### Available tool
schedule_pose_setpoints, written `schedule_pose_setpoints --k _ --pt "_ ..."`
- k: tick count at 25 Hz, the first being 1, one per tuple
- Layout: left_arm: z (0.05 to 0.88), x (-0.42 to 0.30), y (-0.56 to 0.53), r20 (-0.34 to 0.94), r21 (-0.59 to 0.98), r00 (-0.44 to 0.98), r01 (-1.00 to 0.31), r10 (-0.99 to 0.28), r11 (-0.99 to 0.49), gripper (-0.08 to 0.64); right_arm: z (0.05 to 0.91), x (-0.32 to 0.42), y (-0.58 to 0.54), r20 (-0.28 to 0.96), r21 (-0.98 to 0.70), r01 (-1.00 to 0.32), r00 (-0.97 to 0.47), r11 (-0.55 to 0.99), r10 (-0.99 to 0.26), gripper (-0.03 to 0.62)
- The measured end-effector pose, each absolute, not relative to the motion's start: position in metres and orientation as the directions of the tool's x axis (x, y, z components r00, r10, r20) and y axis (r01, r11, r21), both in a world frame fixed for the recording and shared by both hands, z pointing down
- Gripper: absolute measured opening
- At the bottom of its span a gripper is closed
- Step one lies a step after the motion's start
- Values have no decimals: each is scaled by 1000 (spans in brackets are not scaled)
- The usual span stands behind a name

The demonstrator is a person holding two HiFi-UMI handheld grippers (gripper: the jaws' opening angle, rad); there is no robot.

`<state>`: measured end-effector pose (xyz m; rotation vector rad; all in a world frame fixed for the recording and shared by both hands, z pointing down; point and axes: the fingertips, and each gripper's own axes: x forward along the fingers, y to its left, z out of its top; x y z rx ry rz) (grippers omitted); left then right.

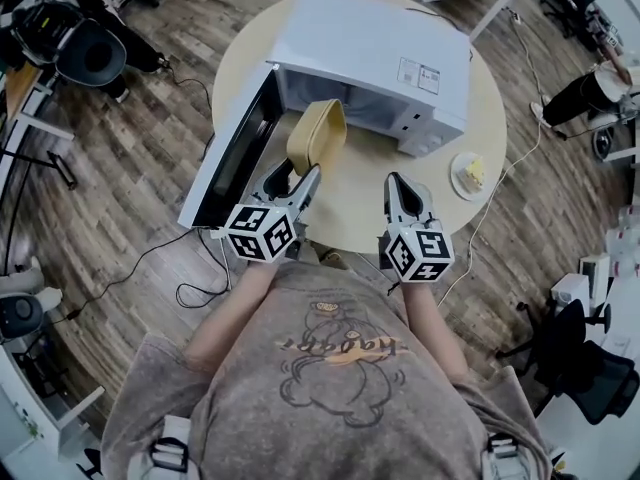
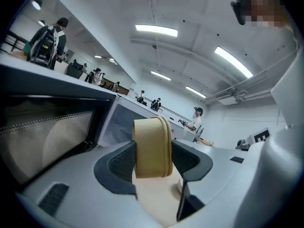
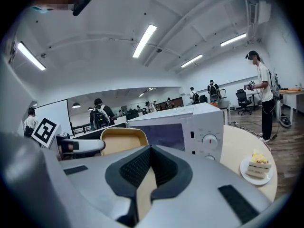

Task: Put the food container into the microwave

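Note:
A tan food container [image 1: 318, 133] stands tipped on its edge just in front of the open mouth of the white microwave [image 1: 380, 53]. My left gripper [image 1: 298, 170] is shut on its near rim. In the left gripper view the container [image 2: 152, 146] sits edgewise between both pads, with the microwave cavity [image 2: 128, 122] straight behind it. My right gripper [image 1: 402, 183] hovers over the table to the right of the container, jaws shut and nothing in them. In the right gripper view the right gripper [image 3: 151, 151] shows closed pads, with the container [image 3: 124, 140] to the left and the microwave [image 3: 190, 125] behind.
The microwave door [image 1: 235, 153] hangs open to the left, and it fills the left side of the left gripper view as the dark door [image 2: 42, 137]. A plate with a cake slice [image 1: 470, 175] sits at the right edge of the round table [image 1: 370, 203]. Cables and chairs lie around on the floor.

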<state>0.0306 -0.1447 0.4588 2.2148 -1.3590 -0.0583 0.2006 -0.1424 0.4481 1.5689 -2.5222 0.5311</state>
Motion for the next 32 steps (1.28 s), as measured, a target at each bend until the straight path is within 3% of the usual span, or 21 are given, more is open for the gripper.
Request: schedule_pose_setpoints --k 16,32 --pt "481 30 -191 125 785 548 -564 -827 -255 247 451 197 -163 299 -226 -903 -420 364 -857 -3" --pt "505 24 -230 36 939 503 -312 -864 -143 247 455 199 -175 313 -219 -905 -419 364 -852 -3"
